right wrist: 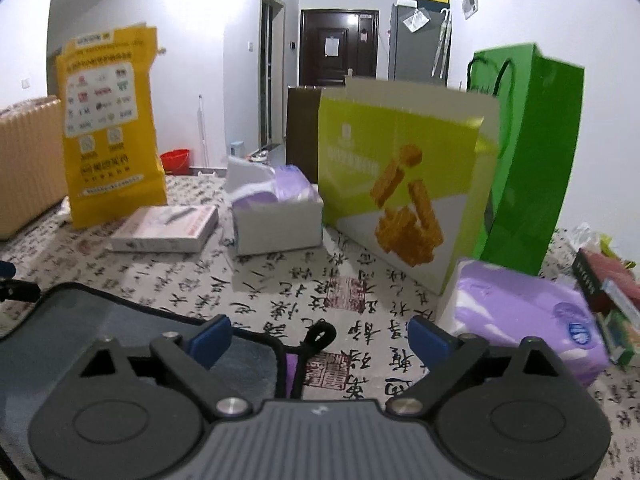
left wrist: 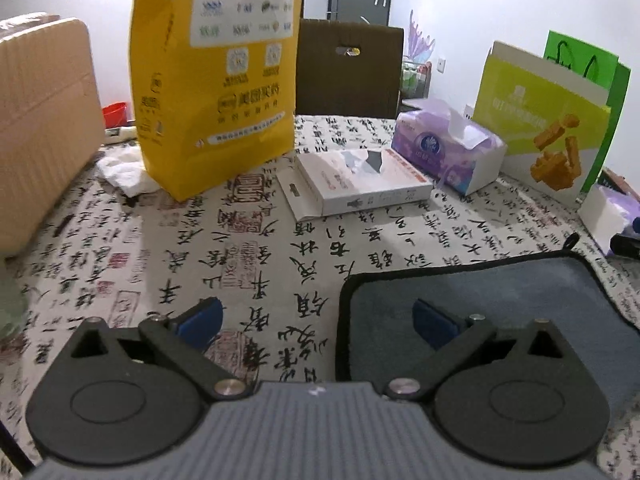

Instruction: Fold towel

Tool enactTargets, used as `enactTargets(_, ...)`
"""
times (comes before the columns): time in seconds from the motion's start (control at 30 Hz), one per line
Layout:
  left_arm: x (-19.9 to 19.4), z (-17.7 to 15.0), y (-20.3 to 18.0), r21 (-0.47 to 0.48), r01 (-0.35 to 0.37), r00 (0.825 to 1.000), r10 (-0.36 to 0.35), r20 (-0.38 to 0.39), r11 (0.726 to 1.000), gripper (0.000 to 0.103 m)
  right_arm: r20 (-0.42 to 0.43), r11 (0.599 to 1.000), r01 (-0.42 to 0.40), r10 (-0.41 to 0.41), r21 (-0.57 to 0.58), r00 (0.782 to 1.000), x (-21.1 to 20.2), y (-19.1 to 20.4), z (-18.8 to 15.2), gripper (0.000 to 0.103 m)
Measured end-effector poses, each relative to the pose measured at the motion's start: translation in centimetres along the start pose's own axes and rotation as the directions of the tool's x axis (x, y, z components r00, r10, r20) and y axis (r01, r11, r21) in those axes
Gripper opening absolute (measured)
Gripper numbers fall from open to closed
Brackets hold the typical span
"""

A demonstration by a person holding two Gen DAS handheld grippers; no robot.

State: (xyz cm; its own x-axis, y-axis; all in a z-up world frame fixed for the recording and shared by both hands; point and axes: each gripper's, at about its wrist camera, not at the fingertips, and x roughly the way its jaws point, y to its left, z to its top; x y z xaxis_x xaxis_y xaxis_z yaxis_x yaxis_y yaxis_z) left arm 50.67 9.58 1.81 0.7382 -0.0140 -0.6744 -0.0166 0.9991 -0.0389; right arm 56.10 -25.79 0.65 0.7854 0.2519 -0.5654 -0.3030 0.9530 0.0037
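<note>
A grey-blue towel with a black hem lies flat on the calligraphy tablecloth. In the left wrist view it fills the lower right. My left gripper is open, its jaws straddling the towel's left edge near the far left corner. In the right wrist view the towel lies at the lower left, with its black hanging loop at the far right corner. My right gripper is open and empty, jaws wide on either side of that corner and loop.
A yellow bag, a white flat box, a purple tissue box, a lime carton and a green bag stand along the back. A purple tissue pack lies right of the towel. A beige suitcase stands left.
</note>
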Motion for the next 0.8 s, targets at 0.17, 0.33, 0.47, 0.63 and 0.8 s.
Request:
enactTargets(0.17, -3.4, -0.1, -0.7, -0.006, -0.006, 1.000, 0.006, 0.017, 1.000, 0.103, 0.007, 1.000, 0.009, -0.009, 0.020, 1.000, -3.0, 0.3, 0.4, 0.097)
enactTargets(0.33, -6.8, -0.6, -1.3, -0.011, -0.019, 0.998, 0.020, 0.052, 1.000, 0.103, 0.001, 0.999, 0.023, -0.023, 0.022, 1.000, -6.1, 1.2, 0.1, 0.100)
enactTargets(0.47, -9.6, -1.4, -2.1, 0.000, -0.017, 0.997, 0.017, 0.075, 1.000, 0.103, 0.006, 0.999, 0.022, -0.022, 0.027, 1.000, -8.8, 1.8, -0.2, 0.103)
enactTargets(0.63, -12.6, -2.7, -2.8, 0.009, -0.014, 0.995, 0.013, 0.102, 1.000, 0.103, 0.013, 0.999, 0.021, -0.022, 0.032, 1.000, -11.3, 2.6, -0.8, 0.103)
enactTargets(0.8, -14.4, -4.0, -3.1, 0.004, -0.017, 0.994, 0.017, 0.109, 1.000, 0.103, 0.014, 1.000, 0.013, -0.013, 0.022, 1.000, -13.5, 3.5, -1.5, 0.103)
